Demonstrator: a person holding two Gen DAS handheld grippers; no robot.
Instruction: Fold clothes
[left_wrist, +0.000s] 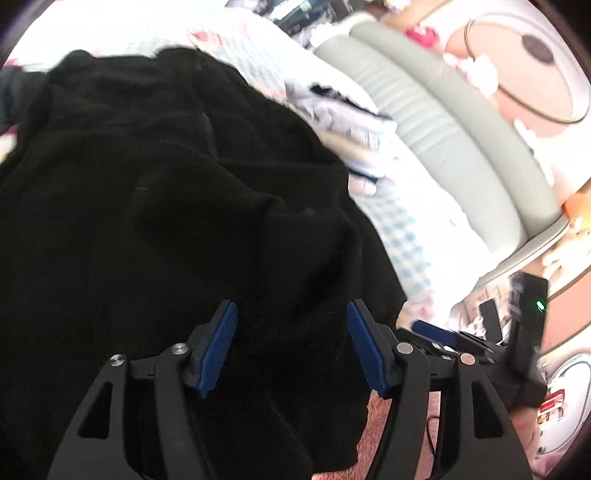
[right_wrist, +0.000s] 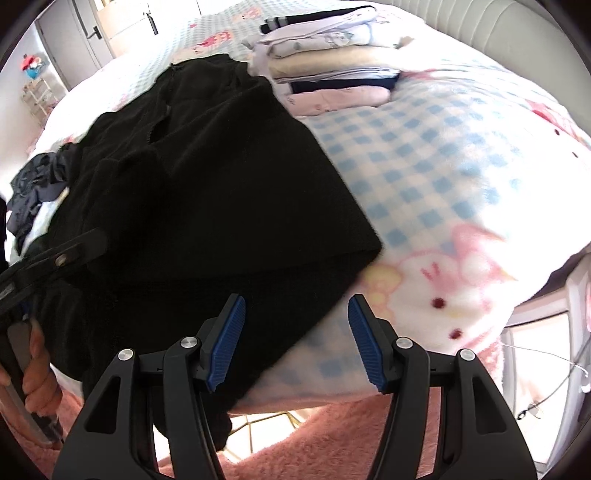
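1. Black fleece jacket (right_wrist: 207, 177) lies spread on a checked blanket (right_wrist: 424, 155), its hem hanging off the bed edge; left gripper (left_wrist: 291, 350) and right gripper (right_wrist: 295, 343) hover above it, jaws wide and empty.
2. Judgement: pinch only at matching hem corners, both layers together.
3. Only the right view shows clearly the stack of folded clothes (right_wrist: 332, 70) and the crumpled dark garment (right_wrist: 37, 184).

Open checked blanket (right_wrist: 424, 155) is lying free to the right of the black fleece (right_wrist: 207, 177). A stack of folded clothes (right_wrist: 328, 62) is blocking the far side, and crumpled dark garments (right_wrist: 33, 184) are crowding the left edge.
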